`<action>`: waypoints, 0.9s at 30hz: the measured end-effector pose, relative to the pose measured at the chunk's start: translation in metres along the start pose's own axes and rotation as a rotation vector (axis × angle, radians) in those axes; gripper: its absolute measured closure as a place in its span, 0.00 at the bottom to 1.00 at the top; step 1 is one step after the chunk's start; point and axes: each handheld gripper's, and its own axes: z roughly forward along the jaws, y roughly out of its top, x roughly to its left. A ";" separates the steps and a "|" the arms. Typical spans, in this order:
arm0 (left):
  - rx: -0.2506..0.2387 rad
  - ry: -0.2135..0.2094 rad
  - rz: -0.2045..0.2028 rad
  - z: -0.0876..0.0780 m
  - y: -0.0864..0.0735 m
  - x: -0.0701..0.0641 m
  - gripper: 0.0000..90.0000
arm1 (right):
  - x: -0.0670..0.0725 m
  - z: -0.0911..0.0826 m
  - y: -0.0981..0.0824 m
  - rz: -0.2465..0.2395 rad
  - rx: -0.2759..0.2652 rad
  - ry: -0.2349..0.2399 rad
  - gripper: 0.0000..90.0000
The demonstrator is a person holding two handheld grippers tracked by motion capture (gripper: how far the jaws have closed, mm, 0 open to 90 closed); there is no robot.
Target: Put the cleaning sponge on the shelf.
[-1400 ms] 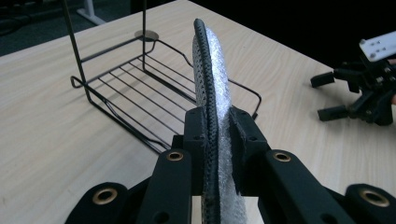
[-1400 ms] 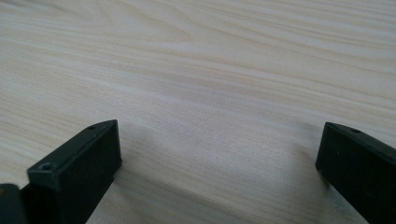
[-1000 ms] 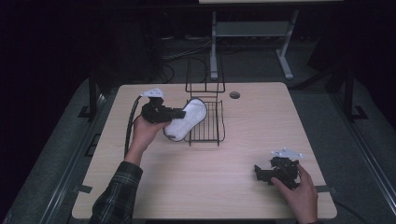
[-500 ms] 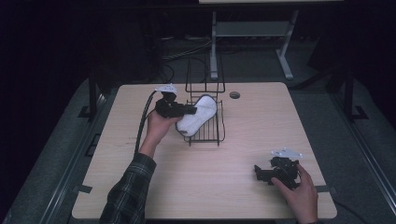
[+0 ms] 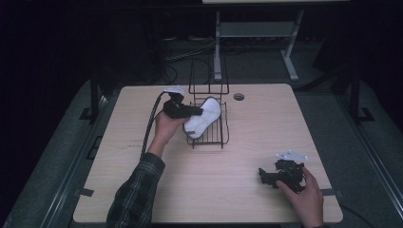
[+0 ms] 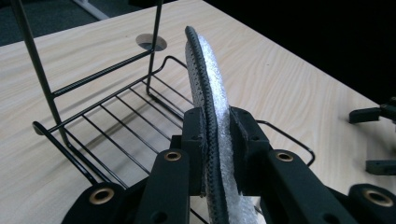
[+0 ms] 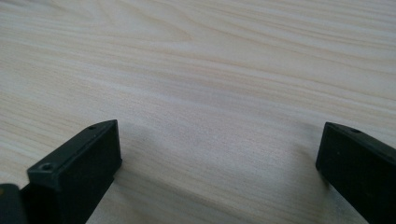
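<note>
Left gripper point(image 6: 217, 140) jaws clamping one white pad point(image 5: 203, 117), one wire rack point(image 5: 209, 134)

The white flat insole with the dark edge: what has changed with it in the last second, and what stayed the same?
The left gripper, shut on the white flat insole with the dark edge, carried it away from the person and to the right, from beside the black wire rack to over its tray. Nothing was released. The right gripper stayed open, resting low at the near right of the light wooden table; the rack did not move.
</note>
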 end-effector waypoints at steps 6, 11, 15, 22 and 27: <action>0.001 0.046 0.004 0.003 -0.003 0.004 0.82 | 0.000 0.000 0.000 -0.001 0.000 0.001 0.00; 0.010 0.085 0.006 0.004 -0.005 0.007 0.79 | 0.000 0.000 0.000 -0.001 0.000 0.001 0.00; 0.014 0.099 0.002 0.005 -0.006 0.010 0.78 | 0.000 0.000 0.000 0.000 0.000 0.001 0.00; 0.021 0.122 -0.006 0.005 -0.008 0.014 0.75 | 0.000 0.000 0.000 0.000 0.000 0.001 0.00; 0.052 0.165 0.014 0.005 -0.009 0.016 0.70 | 0.000 0.000 0.000 0.000 0.000 0.001 0.00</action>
